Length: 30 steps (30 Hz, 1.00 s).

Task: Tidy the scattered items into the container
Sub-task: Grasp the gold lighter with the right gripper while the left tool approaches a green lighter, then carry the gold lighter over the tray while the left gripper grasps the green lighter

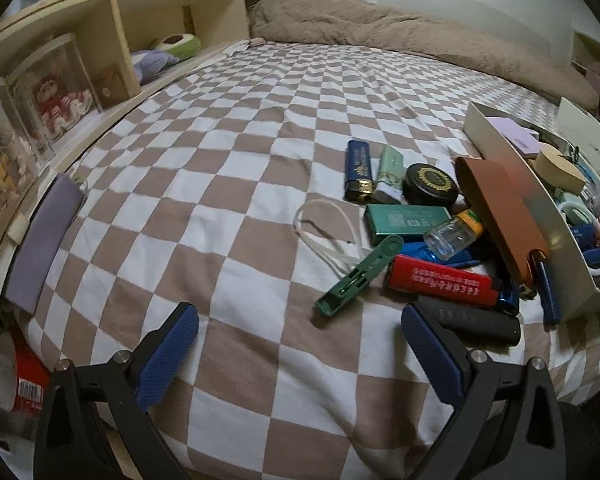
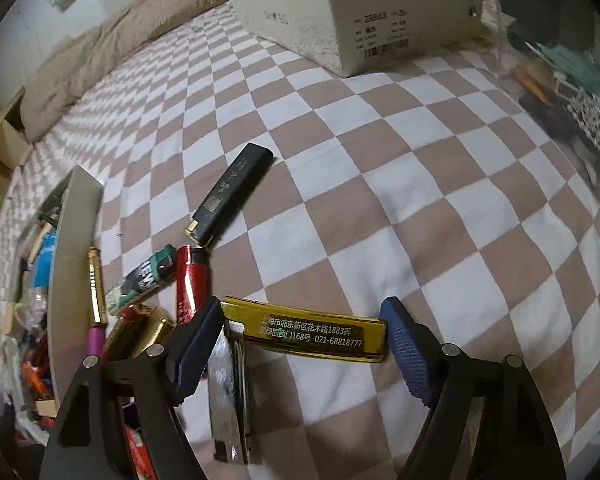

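I had the right gripper (image 2: 302,334) tipped steeply down over the checked bedspread (image 2: 380,160), its blue pads bracketing the gold lighter (image 2: 316,332) lengthwise. That lighter lay crosswise at the lower middle of the right wrist view. The jaws were fairly wide; the left pad looked to be touching the lighter's cap end, the right pad at or just off the other end, so I could not call it a firm hold.

Lengthwise seemed the sensible approach, since a silvery piece lay right under it.

The container (image 2: 74,240), an open white box, stood at the left edge.

My left gripper (image 1: 300,332) hung wide and empty, its right pad just beside a black cylinder (image 1: 480,324) at lower right.
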Tool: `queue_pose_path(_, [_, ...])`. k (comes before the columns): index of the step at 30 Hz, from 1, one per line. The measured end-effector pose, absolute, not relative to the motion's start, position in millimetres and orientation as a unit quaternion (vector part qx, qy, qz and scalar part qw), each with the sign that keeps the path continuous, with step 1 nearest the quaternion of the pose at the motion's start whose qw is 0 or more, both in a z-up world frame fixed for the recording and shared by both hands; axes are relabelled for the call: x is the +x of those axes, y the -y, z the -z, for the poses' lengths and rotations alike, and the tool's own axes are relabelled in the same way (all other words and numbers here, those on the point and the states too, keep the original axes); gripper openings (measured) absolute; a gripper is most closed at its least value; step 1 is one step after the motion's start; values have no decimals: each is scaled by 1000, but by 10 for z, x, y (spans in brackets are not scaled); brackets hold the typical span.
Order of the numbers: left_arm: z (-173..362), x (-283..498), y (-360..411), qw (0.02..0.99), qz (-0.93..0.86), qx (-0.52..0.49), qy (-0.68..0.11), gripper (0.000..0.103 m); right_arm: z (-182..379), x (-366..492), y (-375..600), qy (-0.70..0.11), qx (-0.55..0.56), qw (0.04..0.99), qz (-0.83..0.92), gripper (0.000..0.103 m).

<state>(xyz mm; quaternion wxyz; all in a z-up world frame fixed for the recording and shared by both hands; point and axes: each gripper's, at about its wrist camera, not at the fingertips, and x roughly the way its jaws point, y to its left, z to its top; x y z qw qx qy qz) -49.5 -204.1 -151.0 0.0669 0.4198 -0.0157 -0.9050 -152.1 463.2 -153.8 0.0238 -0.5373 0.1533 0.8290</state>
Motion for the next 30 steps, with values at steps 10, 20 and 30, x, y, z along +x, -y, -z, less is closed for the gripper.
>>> queue_pose_path(10, [1516, -689, 1879, 19, 899, 434, 53, 29, 1335, -1162, -4631, -185, -499, -19, -846, 81])
queue_pose_path(20, [1475, -646, 1850, 19, 903, 428, 45, 10, 1266, -1149, -4552, -201, -486, -34, -850, 81])
queue_pose_path(30, [1295, -553, 1867, 23, 914, 404, 37, 10, 1046, -985, -4583, -209, -460, -42, -862, 81])
